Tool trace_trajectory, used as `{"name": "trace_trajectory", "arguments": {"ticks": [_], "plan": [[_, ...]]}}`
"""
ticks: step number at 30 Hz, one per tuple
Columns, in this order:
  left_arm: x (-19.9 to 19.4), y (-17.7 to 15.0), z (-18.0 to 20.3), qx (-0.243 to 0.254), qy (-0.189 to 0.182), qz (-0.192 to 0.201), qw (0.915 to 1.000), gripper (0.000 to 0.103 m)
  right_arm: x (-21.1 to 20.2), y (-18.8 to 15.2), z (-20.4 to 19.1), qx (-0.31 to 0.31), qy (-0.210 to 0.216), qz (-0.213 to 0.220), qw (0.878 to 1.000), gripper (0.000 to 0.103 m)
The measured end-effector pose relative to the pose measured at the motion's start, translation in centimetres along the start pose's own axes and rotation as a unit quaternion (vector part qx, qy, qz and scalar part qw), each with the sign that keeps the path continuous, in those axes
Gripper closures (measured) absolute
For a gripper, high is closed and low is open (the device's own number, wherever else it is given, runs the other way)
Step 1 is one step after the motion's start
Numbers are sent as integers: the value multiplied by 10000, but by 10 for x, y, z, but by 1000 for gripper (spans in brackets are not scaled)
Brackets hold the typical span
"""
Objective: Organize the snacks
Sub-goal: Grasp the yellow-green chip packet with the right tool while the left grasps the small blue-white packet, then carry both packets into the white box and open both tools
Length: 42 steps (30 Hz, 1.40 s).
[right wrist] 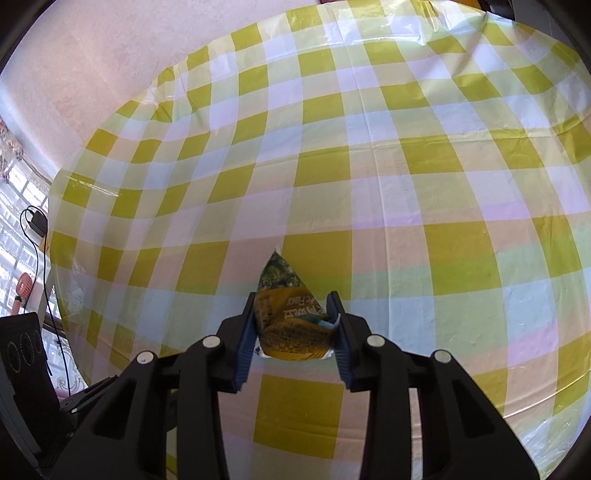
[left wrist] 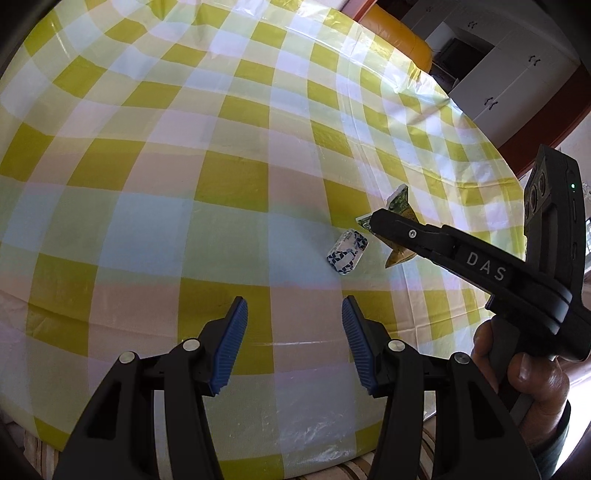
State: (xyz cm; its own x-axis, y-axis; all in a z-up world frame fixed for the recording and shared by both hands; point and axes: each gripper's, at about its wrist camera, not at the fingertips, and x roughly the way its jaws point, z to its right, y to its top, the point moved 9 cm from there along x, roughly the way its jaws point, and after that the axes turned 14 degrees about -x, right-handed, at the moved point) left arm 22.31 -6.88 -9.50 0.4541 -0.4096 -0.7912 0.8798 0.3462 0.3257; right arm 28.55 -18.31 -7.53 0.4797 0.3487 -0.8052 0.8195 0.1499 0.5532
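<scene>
A yellow and green snack packet (right wrist: pixel 291 325) sits squeezed between the blue pads of my right gripper (right wrist: pixel 293 300), which is shut on it just above the checked tablecloth (right wrist: pixel 369 184). In the left wrist view the same packet (left wrist: pixel 400 201) pokes out behind the right gripper (left wrist: pixel 380 225), held by a person's hand (left wrist: pixel 524 373). A small blue and white wrapped snack (left wrist: pixel 347 252) lies on the cloth just left of that packet. My left gripper (left wrist: pixel 294 306) hovers nearer the table's front, open, with nothing between its fingers.
The yellow and white checked cloth (left wrist: pixel 184 147) covers the whole table. Beyond its far right edge are a yellow seat (left wrist: pixel 399 33) and white cabinets (left wrist: pixel 509 74). A black charger with a cable (right wrist: pixel 37 221) hangs by a window off the table's left side.
</scene>
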Motion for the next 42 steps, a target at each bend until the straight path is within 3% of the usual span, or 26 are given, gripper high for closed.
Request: {"name": "trace_trajectory", "arguments": {"ticks": [14, 21, 27, 34, 42], "plan": [[43, 11, 54, 1261, 89, -16, 9920, 67, -41, -39, 54, -57, -1359, -70, 9907, 66], [56, 11, 61, 1870, 577, 70, 9806, 84, -61, -59, 69, -180, -1851, -170, 9824, 66], [52, 0, 67, 2283, 1005, 170, 9682, 84, -76, -80, 81, -130, -2032, -251, 9787, 66], [39, -23, 89, 2137, 514, -62, 9755, 84, -96, -100, 96, 35, -2177, -244, 9757, 66], [30, -60, 123, 2177, 124, -282, 9755, 84, -117, -120, 111, 172, -2330, -236, 9720, 66]]}}
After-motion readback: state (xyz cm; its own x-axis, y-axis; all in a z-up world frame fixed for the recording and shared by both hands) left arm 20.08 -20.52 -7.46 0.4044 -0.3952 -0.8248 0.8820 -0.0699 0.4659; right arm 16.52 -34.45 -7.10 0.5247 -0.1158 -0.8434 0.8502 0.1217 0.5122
